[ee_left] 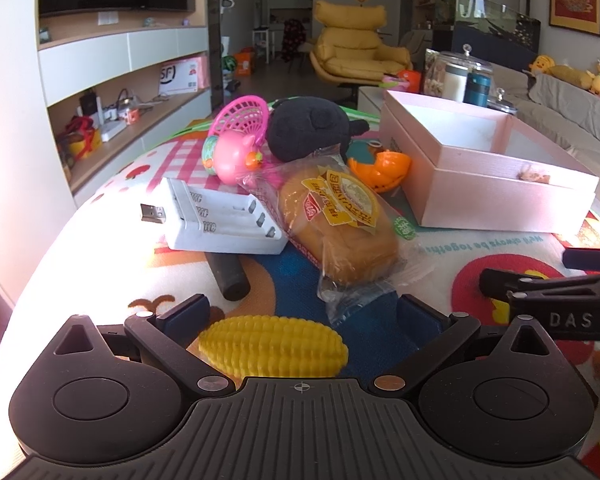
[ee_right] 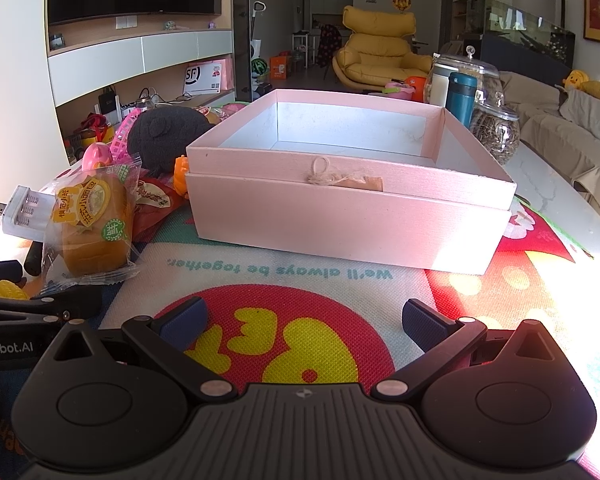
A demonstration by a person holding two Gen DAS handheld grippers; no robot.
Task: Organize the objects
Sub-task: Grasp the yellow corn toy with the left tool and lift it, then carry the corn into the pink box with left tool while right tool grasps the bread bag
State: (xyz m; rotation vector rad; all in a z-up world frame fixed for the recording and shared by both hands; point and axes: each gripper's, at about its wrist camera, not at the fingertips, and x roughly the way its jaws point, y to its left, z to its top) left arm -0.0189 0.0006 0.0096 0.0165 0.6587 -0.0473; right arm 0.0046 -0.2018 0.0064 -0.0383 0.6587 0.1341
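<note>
My left gripper [ee_left: 302,312] hung spread wide and empty over the corn [ee_left: 274,346], its pads clear of the bread [ee_left: 338,224]; my right gripper [ee_right: 303,316] gaped empty before the box [ee_right: 352,216]. I judged a clean pick meant closing across the corn's width, avoiding the wrapper.

Count on the mat: 1 open pink cardboard box [ee_right: 352,216], 1 wrapped orange bread loaf [ee_left: 336,224], 1 yellow plastic corn cob [ee_left: 272,346], 1 white battery charger with USB plug [ee_left: 220,220], 1 black plush toy [ee_left: 308,126], 1 pink plastic pig toy [ee_left: 236,156], 1 pink plastic basket [ee_left: 240,116], 1 orange plastic toy [ee_left: 380,168], 1 black cylinder [ee_left: 228,278], 1 red snack packet [ee_right: 154,204]. Behind the box: 2 lidded glass jars [ee_right: 496,132], 1 teal bottle [ee_right: 462,98].
</note>
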